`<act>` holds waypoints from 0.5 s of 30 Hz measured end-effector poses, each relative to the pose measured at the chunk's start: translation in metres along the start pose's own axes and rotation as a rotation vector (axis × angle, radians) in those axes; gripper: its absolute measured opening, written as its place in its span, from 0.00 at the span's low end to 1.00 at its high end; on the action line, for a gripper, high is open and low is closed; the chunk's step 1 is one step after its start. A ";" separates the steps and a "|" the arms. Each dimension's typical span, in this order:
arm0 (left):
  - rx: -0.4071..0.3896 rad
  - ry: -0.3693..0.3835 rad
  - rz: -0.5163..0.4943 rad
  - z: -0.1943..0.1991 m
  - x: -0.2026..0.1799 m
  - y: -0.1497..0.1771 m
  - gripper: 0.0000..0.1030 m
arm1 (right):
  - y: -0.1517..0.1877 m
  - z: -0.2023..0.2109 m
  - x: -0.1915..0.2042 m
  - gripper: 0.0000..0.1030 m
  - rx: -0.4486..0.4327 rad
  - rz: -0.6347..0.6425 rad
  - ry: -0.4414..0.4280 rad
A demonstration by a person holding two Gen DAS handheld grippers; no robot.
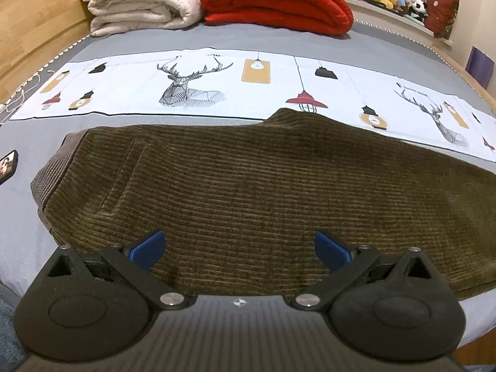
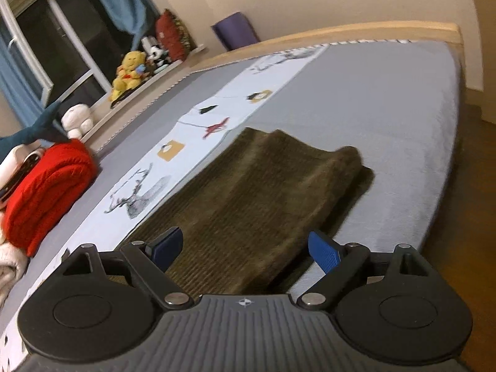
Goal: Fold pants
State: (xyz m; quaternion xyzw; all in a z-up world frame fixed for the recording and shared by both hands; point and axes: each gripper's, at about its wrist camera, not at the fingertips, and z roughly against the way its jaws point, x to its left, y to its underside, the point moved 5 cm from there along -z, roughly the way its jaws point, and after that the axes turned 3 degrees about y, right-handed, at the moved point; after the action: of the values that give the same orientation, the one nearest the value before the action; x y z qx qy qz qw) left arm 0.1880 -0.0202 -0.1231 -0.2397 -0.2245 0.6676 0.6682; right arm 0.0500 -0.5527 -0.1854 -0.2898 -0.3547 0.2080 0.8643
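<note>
Both black grippers fill the near edge, left gripper [image 1: 238,249] and right gripper [image 2: 245,248], blue-padded fingers [image 1: 145,249] spread wide with nothing between them. Beyond them the olive-brown corduroy pants [image 1: 248,192] lie flat on the grey bed [image 1: 18,217], their far end blurred in the right wrist view and cut off in the left. Behind the pants runs a white deer-print cloth [image 1: 192,83], then a folded red blanket [image 1: 276,0].
</note>
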 end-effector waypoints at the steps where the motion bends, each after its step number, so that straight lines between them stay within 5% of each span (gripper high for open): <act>1: -0.003 -0.001 0.004 0.001 0.000 -0.001 1.00 | -0.001 -0.001 -0.003 0.87 0.003 -0.012 0.004; 15: 0.044 -0.009 -0.018 -0.015 -0.021 0.001 1.00 | -0.019 -0.001 -0.056 0.86 -0.044 -0.160 0.019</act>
State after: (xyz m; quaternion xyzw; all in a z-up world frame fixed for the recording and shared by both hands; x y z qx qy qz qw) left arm 0.1969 -0.0417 -0.1352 -0.2200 -0.2150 0.6674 0.6782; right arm 0.0161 -0.5985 -0.2012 -0.2814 -0.3730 0.1274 0.8749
